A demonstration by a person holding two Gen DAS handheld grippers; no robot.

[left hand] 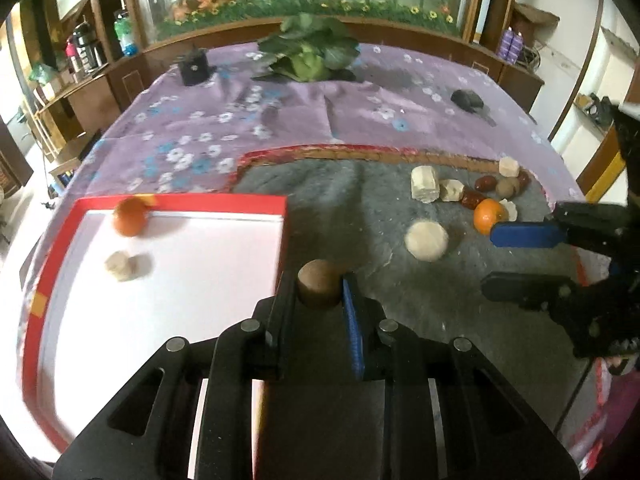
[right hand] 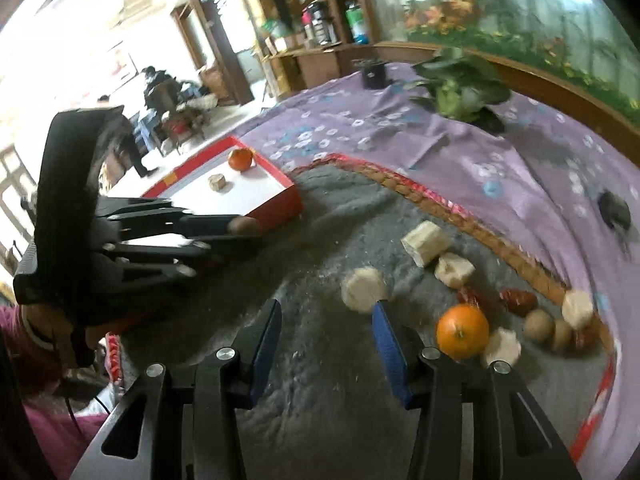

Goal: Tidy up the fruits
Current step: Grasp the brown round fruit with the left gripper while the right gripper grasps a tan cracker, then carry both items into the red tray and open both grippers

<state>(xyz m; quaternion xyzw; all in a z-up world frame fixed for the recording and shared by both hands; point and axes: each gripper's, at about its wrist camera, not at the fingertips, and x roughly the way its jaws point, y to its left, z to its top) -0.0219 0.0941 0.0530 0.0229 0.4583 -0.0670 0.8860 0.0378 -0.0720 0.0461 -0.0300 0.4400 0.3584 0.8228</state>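
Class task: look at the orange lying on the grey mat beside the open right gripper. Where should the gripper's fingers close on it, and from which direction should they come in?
Grip the orange across its widest middle, coming down from above. It is round, so pads above or below the middle would likely slip. A pale chunk touches its right side in the right wrist view, so place the right gripper fingers on the near and far sides, which look freer.

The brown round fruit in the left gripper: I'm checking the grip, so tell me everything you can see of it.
The brown fruit is small, round and dull brown, smooth-looking and whole. It sits pinched between the two fingers of the left gripper, near their tips, with its top showing above them. It is lifted off the grey mat, just beside the near corner of the red tray. Nothing else touches it.
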